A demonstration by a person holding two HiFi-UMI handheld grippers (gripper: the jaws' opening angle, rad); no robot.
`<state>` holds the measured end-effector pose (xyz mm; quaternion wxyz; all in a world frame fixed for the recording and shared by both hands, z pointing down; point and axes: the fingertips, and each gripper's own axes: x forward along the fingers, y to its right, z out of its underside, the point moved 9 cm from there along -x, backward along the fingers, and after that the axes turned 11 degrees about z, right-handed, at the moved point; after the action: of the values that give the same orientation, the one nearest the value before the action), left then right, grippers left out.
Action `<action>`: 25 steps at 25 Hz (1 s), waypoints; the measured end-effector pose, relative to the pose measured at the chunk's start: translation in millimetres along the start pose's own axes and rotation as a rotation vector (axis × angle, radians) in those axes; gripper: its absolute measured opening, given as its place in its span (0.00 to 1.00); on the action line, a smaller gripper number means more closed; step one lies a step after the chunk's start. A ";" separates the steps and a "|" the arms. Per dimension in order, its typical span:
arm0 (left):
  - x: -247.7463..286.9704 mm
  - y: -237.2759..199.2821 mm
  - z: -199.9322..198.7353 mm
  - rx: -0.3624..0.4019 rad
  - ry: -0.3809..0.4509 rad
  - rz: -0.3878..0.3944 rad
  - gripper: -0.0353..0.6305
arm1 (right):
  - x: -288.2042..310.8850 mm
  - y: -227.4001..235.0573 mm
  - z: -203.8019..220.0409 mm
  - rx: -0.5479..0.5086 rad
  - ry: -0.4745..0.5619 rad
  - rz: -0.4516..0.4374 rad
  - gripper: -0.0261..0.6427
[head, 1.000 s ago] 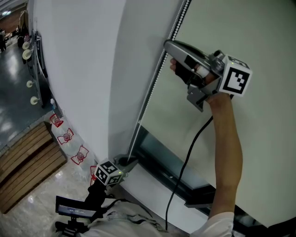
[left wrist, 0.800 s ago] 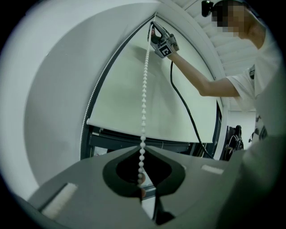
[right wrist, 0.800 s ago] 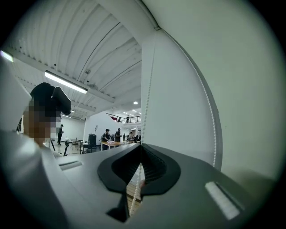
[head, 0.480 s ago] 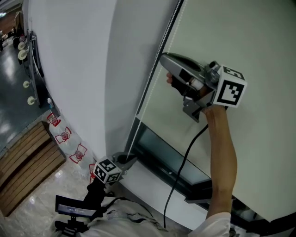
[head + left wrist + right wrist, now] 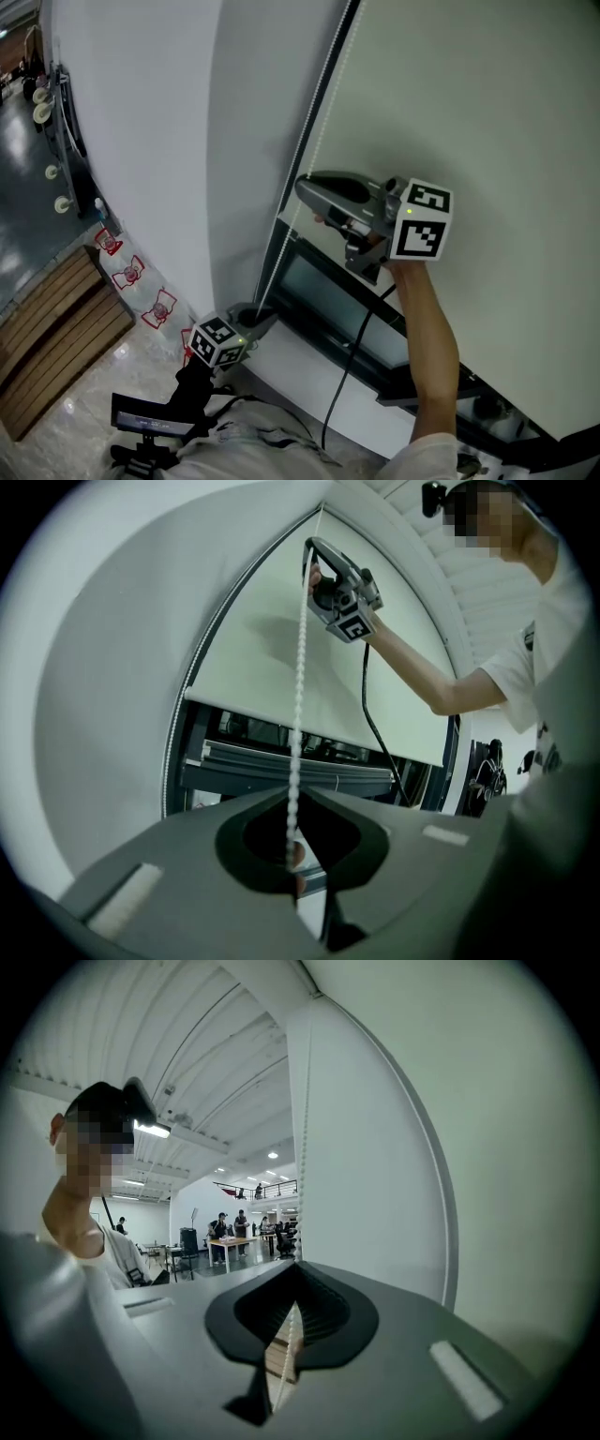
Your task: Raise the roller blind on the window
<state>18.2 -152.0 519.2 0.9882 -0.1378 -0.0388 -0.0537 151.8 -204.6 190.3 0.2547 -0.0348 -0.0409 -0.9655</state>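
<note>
The pale roller blind (image 5: 469,112) covers most of the window, with a dark strip of glass (image 5: 319,291) bare below its bottom edge. A white bead chain (image 5: 323,103) runs down the blind's left side. My right gripper (image 5: 302,190) is shut on that chain just above the blind's bottom edge; the beads (image 5: 302,1101) pass between its closed jaws (image 5: 298,1267). My left gripper (image 5: 265,319) sits low by the sill, shut on the same chain (image 5: 300,667), which rises taut from its tips (image 5: 300,794) to the right gripper (image 5: 309,547).
A white wall (image 5: 150,141) stands left of the window. A black cable (image 5: 352,366) hangs from the right gripper. Wooden boards (image 5: 47,328) and a dark stand (image 5: 150,422) are on the floor below. People stand round a table (image 5: 230,1237) far off.
My right gripper has come down along the window's left side with the chain in it. The bare strip of glass under the blind looks wider. The left gripper has stayed put.
</note>
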 end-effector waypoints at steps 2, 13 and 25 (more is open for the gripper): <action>-0.8 -0.4 -0.2 0.001 -0.001 -0.002 0.05 | 2.3 -0.3 25.0 0.023 -0.029 -0.002 0.05; -3.7 -1.3 -0.8 0.002 -0.004 -0.007 0.05 | 11.0 -10.6 150.4 0.097 -0.152 0.001 0.05; -4.9 -2.5 -4.2 0.002 0.006 -0.017 0.05 | 21.9 -25.1 227.3 0.157 -0.287 -0.002 0.05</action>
<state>13.3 -155.1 515.3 0.9880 -0.1365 -0.0371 -0.0627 130.9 -171.5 416.7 0.2473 -0.1522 -0.1520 -0.9447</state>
